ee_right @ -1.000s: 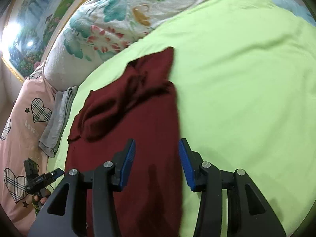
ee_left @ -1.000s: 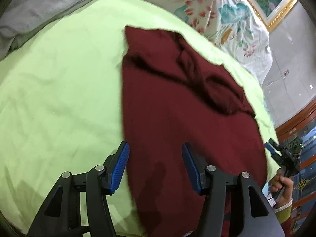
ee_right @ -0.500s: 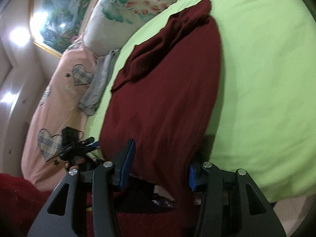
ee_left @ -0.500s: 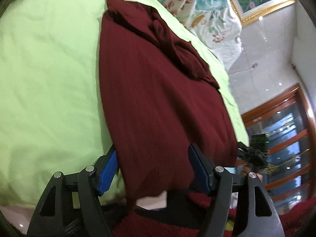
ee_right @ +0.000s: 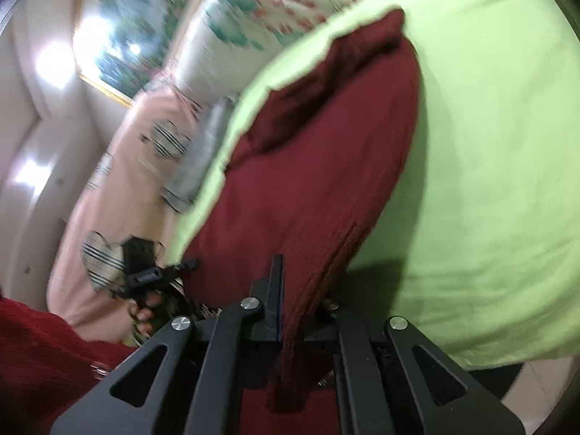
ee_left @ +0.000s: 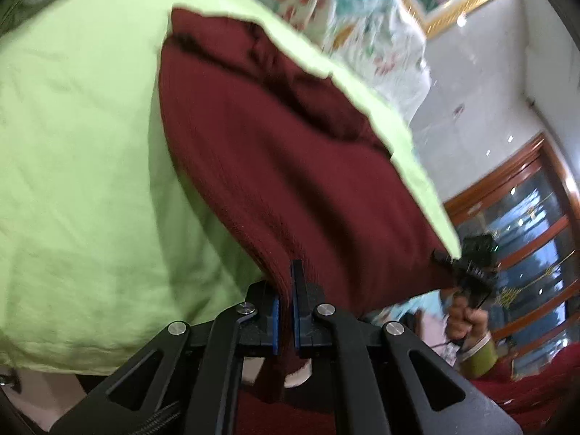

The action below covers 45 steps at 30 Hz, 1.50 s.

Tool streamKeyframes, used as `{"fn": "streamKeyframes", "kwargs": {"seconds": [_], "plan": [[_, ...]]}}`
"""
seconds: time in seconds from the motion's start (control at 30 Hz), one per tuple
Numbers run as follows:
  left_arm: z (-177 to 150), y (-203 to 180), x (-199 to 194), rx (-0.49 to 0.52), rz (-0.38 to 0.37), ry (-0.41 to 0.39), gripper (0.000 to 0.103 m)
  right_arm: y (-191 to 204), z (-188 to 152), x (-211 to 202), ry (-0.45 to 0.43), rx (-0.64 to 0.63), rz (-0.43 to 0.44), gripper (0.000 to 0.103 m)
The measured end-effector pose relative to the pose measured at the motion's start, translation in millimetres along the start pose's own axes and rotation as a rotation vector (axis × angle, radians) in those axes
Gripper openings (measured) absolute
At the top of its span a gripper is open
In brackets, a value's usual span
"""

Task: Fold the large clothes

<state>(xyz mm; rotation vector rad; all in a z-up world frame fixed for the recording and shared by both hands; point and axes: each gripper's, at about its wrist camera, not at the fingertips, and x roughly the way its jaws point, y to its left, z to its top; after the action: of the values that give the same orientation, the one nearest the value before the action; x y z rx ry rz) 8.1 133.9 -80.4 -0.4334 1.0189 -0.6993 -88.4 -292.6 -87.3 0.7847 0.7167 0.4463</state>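
A bed (ee_left: pixel 72 166) under a lime-green sheet carries the work, with floral and heart-print bedding along its far edge and a grey folded cloth (ee_right: pixel 203 152) near its far left corner. The garment (ee_left: pixel 275 166), a large dark-red knit, lies lengthwise on the sheet: its far end, bunched into loose folds, sits well up toward the far edge, while its near hem hangs off the near edge of the bed. The step in hand looks like the first lengthwise fold, with both hem corners taken up. The left gripper (ee_left: pixel 286 304) has its jaws closed down to a thin slit with the hem's left corner pinched between the blue pads. The right gripper (ee_right: pixel 290 311) likewise has cloth running between its jaws; its left jaw presses the knit, its right one is hidden by the fabric, so the grip appears closed on the hem's right corner. The next move probably calls for lifting both corners together, keeping the hem taut and level between them, and carrying it over toward the far end so the edges meet squarely. Uneven lift would likely skew the fold.
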Motion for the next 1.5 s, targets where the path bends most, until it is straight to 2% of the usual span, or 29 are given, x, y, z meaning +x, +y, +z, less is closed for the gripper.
{"fn": "streamKeyframes", "kwargs": {"seconds": [0.1, 0.23, 0.33, 0.47, 0.57, 0.67, 0.8, 0.9, 1.03, 1.17, 1.23, 1.33, 1.43, 1.5], "plan": [[15, -6, -19, -0.005, -0.010, -0.070, 0.003, 11, 16, -9, -0.063, -0.008, 0.068, 0.005], [41, -19, -39, 0.011, -0.017, -0.159, 0.003, 25, 40, -9, -0.100, -0.034, 0.116, 0.005], [69, -28, -48, 0.016, -0.019, -0.231, 0.003, 33, 67, -6, -0.146, -0.046, 0.145, 0.005], [124, -29, -44, 0.004, 0.006, -0.299, 0.003, 32, 118, 4, -0.213, -0.032, 0.143, 0.005], [167, -24, -33, -0.007, 0.030, -0.334, 0.003, 27, 159, 22, -0.228, -0.025, 0.090, 0.005], [216, -15, -2, -0.044, 0.105, -0.345, 0.003, 11, 204, 47, -0.222, 0.007, 0.030, 0.005], [271, 21, 51, -0.126, 0.174, -0.313, 0.003, -33, 249, 84, -0.208, 0.084, -0.116, 0.005], [292, 50, 92, -0.174, 0.220, -0.260, 0.003, -71, 266, 116, -0.175, 0.173, -0.181, 0.005], [300, 82, 136, -0.208, 0.264, -0.185, 0.003, -92, 268, 143, -0.122, 0.181, -0.246, 0.006], [294, 94, 148, -0.216, 0.239, -0.170, 0.007, -99, 264, 144, -0.125, 0.197, -0.238, 0.006], [291, 93, 144, -0.228, 0.221, -0.165, 0.010, -96, 261, 135, -0.141, 0.208, -0.238, 0.015], [274, 81, 124, -0.214, 0.204, -0.178, 0.021, -78, 253, 111, -0.216, 0.164, -0.259, 0.034], [254, 50, 118, -0.144, 0.192, -0.147, 0.022, -49, 238, 95, -0.258, 0.084, -0.249, 0.036], [242, 23, 131, -0.081, 0.132, -0.096, 0.022, -27, 227, 108, -0.200, -0.001, -0.190, 0.036]]}}
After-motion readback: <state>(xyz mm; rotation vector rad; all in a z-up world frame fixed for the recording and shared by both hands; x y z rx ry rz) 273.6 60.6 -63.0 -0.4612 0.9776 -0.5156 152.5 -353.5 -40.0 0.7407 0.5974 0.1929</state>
